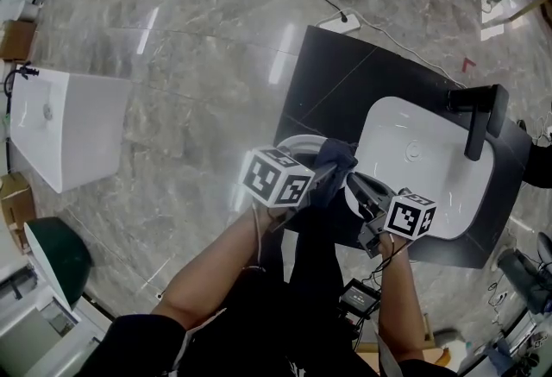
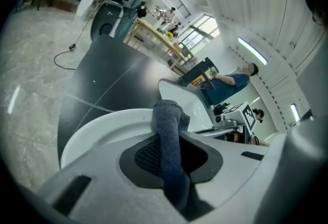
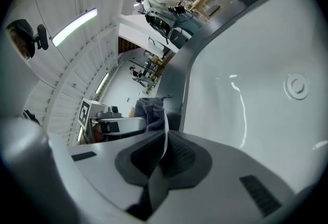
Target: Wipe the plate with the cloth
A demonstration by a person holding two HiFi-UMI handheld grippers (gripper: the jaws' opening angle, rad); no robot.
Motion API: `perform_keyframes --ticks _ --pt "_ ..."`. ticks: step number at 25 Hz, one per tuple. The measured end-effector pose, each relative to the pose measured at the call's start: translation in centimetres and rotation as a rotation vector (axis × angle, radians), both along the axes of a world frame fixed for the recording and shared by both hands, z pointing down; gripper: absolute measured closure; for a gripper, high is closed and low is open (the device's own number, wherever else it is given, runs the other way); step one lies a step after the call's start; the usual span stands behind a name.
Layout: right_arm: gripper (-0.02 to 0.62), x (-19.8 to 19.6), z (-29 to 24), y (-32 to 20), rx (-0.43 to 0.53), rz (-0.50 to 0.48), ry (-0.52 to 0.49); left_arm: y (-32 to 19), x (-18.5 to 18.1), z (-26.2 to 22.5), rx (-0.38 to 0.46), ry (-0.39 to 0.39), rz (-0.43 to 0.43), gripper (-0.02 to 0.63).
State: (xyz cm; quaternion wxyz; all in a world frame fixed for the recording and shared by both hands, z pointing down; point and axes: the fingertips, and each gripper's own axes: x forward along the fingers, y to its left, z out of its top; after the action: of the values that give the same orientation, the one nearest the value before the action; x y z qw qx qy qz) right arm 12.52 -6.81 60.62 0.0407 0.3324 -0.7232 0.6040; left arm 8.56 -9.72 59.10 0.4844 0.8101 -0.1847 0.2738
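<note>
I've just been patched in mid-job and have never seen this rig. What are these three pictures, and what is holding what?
There is no robot arm here: a person holds a two-jaw gripper in each hand. The head view comes from a camera on the person's head, looking steeply down. The other two views come from a camera riding on each gripper, looking along its jaws. The cubes with square markers are part of the grippers.

Below is a dark counter with a white sink and a black faucet.

The left gripper is shut on a blue-grey cloth, which appears to rest against the white plate. The right gripper is shut on the plate's rim and holds it beside the sink.
</note>
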Motion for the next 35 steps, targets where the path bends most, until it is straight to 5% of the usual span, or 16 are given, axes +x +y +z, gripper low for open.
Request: perform_keyframes --ticks 16,19,25,29,35 --pt "0.578 0.3 0.0 -0.2 -0.066 0.076 -0.003 -4.1 -13.2 -1.5 0.052 -0.132 -0.196 0.548" --pt "0.580 0.2 -0.1 -0.3 -0.069 0.088 0.001 -2.8 -11.0 -3.3 0.046 -0.052 -0.162 0.548" --pt "0.580 0.2 0.0 -0.2 -0.083 0.120 -0.005 1.5 -0.4 -4.1 -0.016 0.126 -0.018 0.548" --pt "0.580 0.1 0.1 -0.3 -0.087 0.129 -0.012 1.5 2.3 -1.9 -0.011 0.092 0.042 0.548" --pt "0.580 0.2 0.0 -0.3 -0.090 0.140 -0.026 -0.4 -0.1 -0.3 0.021 -0.005 0.048 0.548"
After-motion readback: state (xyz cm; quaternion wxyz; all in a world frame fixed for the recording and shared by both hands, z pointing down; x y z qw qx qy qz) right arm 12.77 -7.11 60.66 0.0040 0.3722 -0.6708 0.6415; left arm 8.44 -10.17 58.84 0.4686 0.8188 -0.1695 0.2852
